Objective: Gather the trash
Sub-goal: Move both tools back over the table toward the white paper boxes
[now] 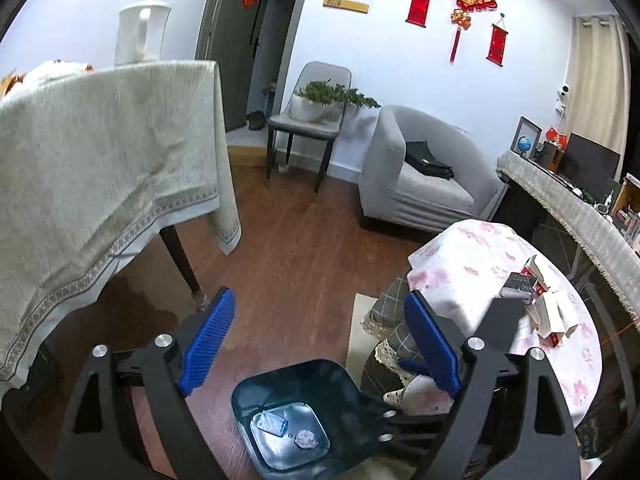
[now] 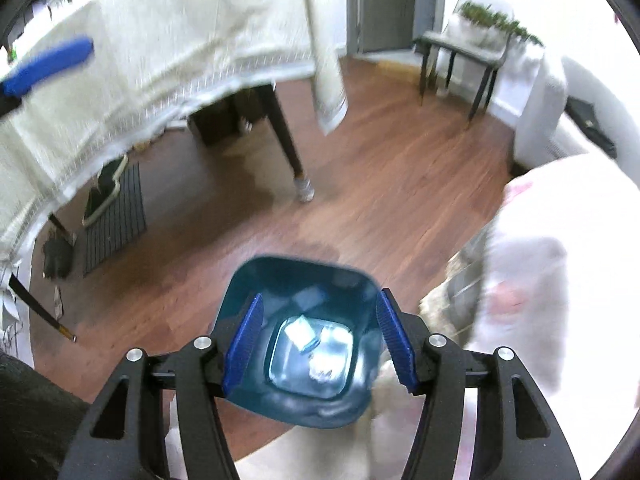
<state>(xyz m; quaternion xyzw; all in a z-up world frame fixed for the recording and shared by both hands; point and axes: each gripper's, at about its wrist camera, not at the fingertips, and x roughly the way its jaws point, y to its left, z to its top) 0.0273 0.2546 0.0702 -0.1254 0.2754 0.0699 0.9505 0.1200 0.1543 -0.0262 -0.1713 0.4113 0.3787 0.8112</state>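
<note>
A: What's hard to make out from where you stand?

B: My right view is smeared. The pink-flowered cloth on the round table (image 2: 532, 280) reads as a pale blur, and so does the cream tablecloth (image 2: 168, 40). A blue pad at the upper left there is cut off by the edge. Low down, both my grippers' black frames cover part of the floor.

A: And the trash?

B: In the dark teal bin (image 1: 304, 384) on the wood floor, beside the round table. Two bits lie on its bottom: a clear wrapper (image 1: 272, 424) and a small crumpled wad (image 1: 306, 439). In the right view they are only bright glints.

A: Your grippers?

B: Left gripper (image 1: 320, 340) stands wide with nothing between its pads, above the bin. Right gripper (image 2: 320, 340) is part-way apart and empty too, with the bin's mouth showing between its blue pads.

A: Any writing?

B: Red hangings and a calendar on the wall (image 1: 400, 60), but no characters I can read. The small cartons (image 1: 548, 312) on the round table show red print, too small to tell.
</note>
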